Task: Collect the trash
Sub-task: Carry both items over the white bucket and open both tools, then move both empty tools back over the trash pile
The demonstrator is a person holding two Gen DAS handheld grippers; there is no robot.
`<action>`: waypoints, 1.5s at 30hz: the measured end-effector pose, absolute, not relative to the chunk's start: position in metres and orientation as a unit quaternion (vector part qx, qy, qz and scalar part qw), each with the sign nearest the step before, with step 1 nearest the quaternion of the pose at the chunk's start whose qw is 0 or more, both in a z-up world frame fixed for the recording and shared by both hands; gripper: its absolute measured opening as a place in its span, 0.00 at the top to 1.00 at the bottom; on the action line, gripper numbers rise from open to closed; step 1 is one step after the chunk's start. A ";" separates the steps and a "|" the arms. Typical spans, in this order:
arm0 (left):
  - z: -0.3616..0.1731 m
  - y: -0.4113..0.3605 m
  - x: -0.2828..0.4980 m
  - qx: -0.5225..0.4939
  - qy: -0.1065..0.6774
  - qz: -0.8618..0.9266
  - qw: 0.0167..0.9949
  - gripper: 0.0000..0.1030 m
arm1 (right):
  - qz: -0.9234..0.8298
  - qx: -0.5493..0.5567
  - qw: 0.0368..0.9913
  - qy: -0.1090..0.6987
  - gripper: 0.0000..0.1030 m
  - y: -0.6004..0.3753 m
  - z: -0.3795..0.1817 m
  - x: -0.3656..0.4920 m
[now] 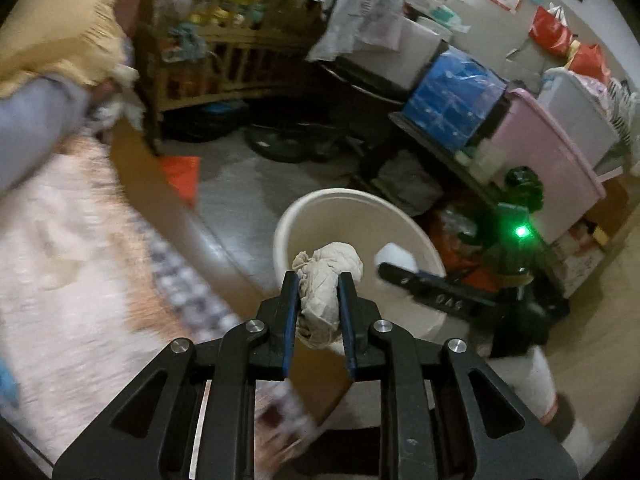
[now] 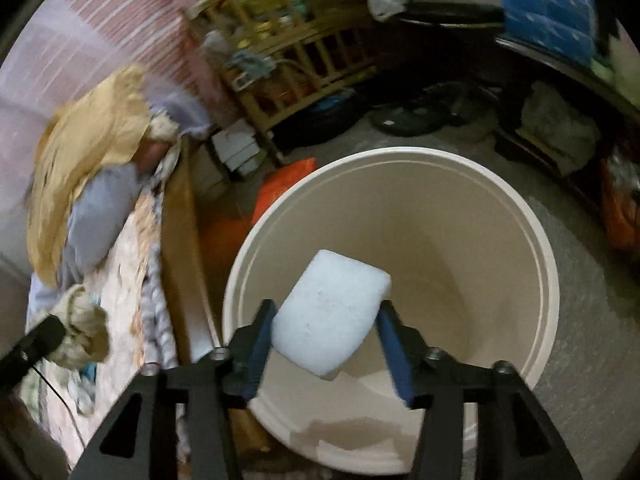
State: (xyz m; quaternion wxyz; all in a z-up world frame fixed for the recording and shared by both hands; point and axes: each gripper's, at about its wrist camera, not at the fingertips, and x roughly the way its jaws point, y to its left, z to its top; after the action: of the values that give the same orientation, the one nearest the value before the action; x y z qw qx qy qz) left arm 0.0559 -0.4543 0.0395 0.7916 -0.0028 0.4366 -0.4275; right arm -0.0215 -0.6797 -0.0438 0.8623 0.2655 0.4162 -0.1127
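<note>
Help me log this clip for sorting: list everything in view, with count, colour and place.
bucket: 1, cream, on the floor beside the bed
foam block: 1, white, over the bucket
paper wad: 1, beige, near the bucket's rim
wooden rack: 1, brown, at the back, cluttered
wrapped pack: 1, blue, on the right-hand shelf
storage bin: 1, pink, beside the pack
bag: 1, orange, on the floor by the bed
bedding: pinkish pattern, left
left gripper: 1, black, fingers clamping the wad
right gripper: 1, black, block between its fingers
</note>
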 end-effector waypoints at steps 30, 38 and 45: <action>0.014 -0.305 0.039 0.049 0.399 -0.195 0.895 0.47 | -0.042 0.143 0.900 0.410 0.27 -0.538 -0.022 -0.008; 0.013 -0.258 0.030 0.047 0.396 -0.146 0.905 0.47 | 0.020 0.114 0.904 0.412 0.23 -0.471 -0.014 0.009; 0.014 -0.214 0.027 0.026 0.398 -0.113 0.910 0.47 | 0.051 0.092 0.904 0.415 0.23 -0.429 -0.010 0.017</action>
State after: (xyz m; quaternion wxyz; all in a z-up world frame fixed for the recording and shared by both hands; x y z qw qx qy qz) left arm 0.0269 -0.2137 0.0138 0.9101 0.0260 0.3979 -0.1126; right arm 0.0168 -0.4290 -0.0100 0.9036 0.0915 0.4153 0.0512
